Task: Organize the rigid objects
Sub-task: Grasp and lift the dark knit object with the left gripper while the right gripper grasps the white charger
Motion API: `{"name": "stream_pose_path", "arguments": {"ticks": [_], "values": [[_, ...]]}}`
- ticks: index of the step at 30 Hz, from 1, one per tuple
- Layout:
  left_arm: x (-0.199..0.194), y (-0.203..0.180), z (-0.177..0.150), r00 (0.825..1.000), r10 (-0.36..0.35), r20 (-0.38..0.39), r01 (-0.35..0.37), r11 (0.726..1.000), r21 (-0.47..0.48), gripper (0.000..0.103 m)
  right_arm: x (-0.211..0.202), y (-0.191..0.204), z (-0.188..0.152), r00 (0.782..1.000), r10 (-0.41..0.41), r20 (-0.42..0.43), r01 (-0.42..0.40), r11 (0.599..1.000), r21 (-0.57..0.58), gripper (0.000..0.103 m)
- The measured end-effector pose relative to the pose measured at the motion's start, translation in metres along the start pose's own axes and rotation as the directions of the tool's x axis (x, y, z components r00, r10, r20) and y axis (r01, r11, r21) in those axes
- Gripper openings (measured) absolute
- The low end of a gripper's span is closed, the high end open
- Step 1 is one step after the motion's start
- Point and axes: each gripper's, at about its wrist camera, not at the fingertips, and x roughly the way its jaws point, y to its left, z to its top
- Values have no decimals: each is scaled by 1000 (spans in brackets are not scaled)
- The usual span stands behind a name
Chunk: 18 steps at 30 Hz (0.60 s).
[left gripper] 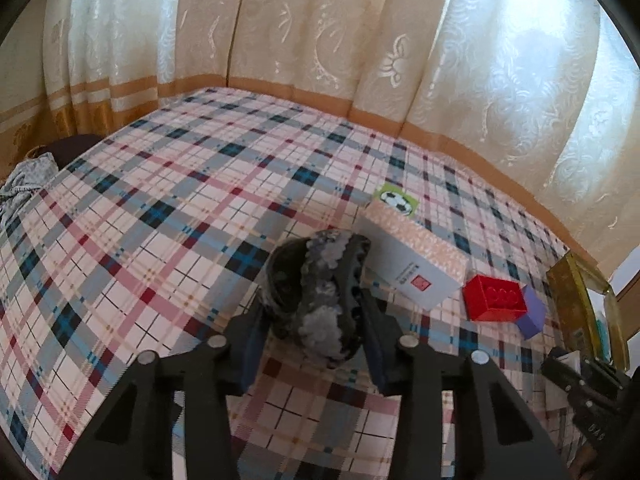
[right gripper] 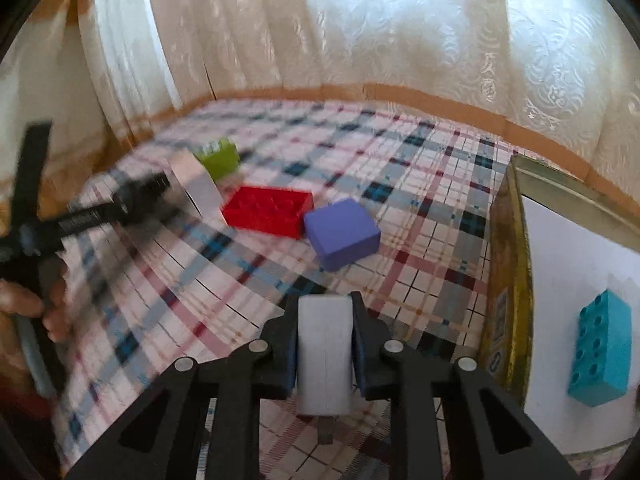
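My left gripper [left gripper: 316, 308] is shut on a dark, grey-mottled rounded object [left gripper: 320, 320] just above the plaid cloth [left gripper: 160, 220]. My right gripper [right gripper: 325, 312] is shut on a white block [right gripper: 326, 360], which stands upright between the pads. Beyond the right gripper lie a red studded brick [right gripper: 268, 210], a purple block [right gripper: 342, 234], a green block [right gripper: 218, 158] and a white-and-peach box [right gripper: 196, 184]. A teal brick [right gripper: 604, 360] lies inside the gold tin [right gripper: 508, 280] at the right. In the left wrist view the box [left gripper: 412, 264] lies right behind the held object.
Cream curtains [left gripper: 320, 40] close off the far side of the cloth. A grey garment [left gripper: 24, 184] lies at its left edge. A person's hand [right gripper: 24, 300] and the blurred left gripper's body [right gripper: 100, 208] show at the left of the right wrist view.
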Motion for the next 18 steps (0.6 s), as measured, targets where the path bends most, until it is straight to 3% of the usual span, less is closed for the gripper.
{"name": "stream_pose_path", "arguments": {"ticks": [8,14,18], "values": [[-24,-3,-3,992,0,125,0,1000,4,42,-34,-3,3,985,44,168,-50,998,32,24],[-46,-25,-9,969,9,245,-24,998,59,42,-44,-8,6,977,59,207,-68,997,34,24],[-47,-42,-12,968,-14,250,-9,996,90,42,-47,-11,6,973,57,223,-66,997,33,24]]}}
